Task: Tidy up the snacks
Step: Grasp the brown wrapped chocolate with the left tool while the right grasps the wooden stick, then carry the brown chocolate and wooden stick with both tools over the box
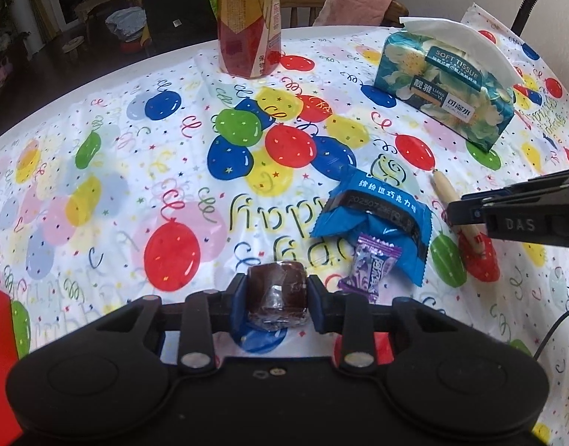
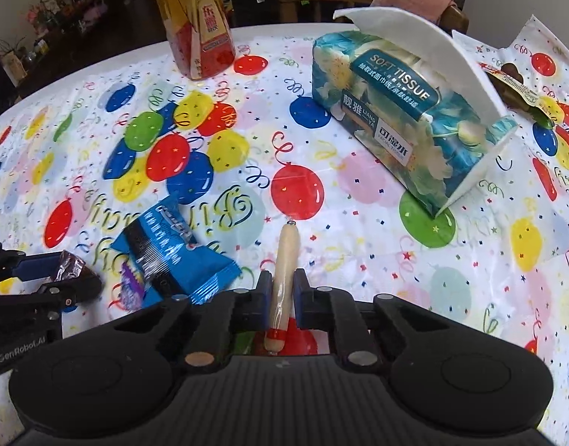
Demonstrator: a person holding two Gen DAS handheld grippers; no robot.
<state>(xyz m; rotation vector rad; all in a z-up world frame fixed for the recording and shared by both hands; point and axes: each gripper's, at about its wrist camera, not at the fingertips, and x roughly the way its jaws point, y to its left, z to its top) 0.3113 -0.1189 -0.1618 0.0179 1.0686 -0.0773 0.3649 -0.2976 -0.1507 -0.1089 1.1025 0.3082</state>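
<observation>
Left gripper (image 1: pixel 277 299): fingers clamped on a dark brown wrapped sweet (image 1: pixel 277 295), held just above the table (image 1: pixel 98 200), which wears a balloon-print cloth. In the left wrist view, at 1 o'clock from that sweet, a purple candy (image 1: pixel 370 265) lies against the near edge of a blue snack packet (image 1: pixel 373 219).

Right gripper (image 2: pixel 282 299): fingers closed about a small pale sausage stick (image 2: pixel 282 278), which lies lengthways between them, far tip pointing to 12 o'clock, red band at the near end. Whether it is lifted off the cloth, cannot tell.

Right wrist view: blue packet at 10 o'clock from the sausage, tissue pack (image 2: pixel 407 122) at 1 o'clock, well apart, bottled drink (image 2: pixel 195 18) upright at 11 o'clock near the far table edge. A brown packet (image 2: pixel 515 85) lies behind the tissue pack.
</observation>
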